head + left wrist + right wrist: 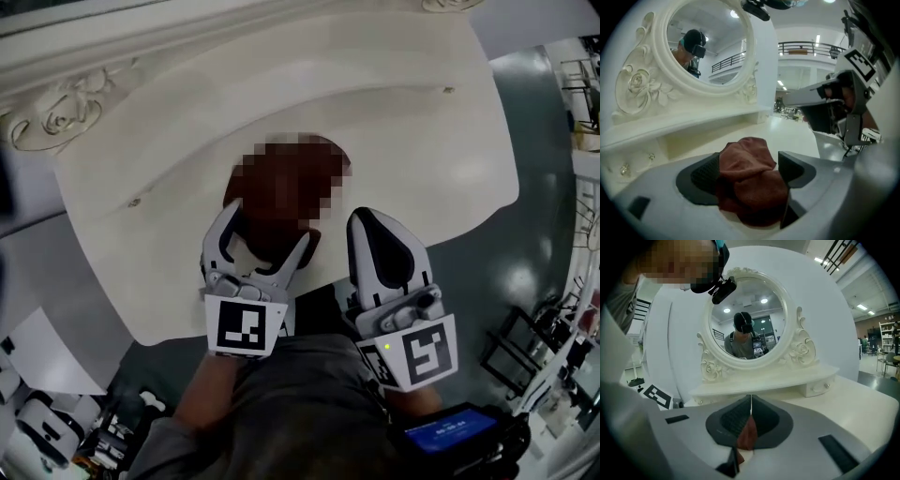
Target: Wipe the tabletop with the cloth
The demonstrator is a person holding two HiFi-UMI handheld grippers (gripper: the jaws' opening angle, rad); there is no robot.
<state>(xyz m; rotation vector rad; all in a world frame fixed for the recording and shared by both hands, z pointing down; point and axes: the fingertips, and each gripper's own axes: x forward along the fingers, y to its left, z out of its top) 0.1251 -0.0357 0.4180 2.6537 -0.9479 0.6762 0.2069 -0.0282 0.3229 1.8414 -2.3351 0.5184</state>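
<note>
Head view. Only the carved foot of the mirror (56, 114) shows. The cloth (323, 155) lies on the tabletop (403, 141), well out from the mirror, towards the front edge. Left gripper (270, 225) straddles the cloth, jaws spread wide. Right gripper (372, 225) sits just beside it, jaws together.

Left gripper view. The cloth is bunched between the pads (705, 174), which are released and not pressing. It is rust-brown, soft terry, in thick rumpled folds. The mirror stands beyond it, an oval in cream relief roses.

Right gripper view. The jaws are clenched on a thin corner of the cloth, a red sliver between ribbed black pads. The mirror is dead ahead.

My read: pickup stage, wiping not yet begun. I would close the left jaws on the thick middle of the bunch, not on a loose fold. Then press it flat and stroke parallel to the mirror's foot. The tabletop looks smooth, glossy and curved at the front, so I expect the terry to slide easily. I must keep the hard jaw tips off the lacquer.
</note>
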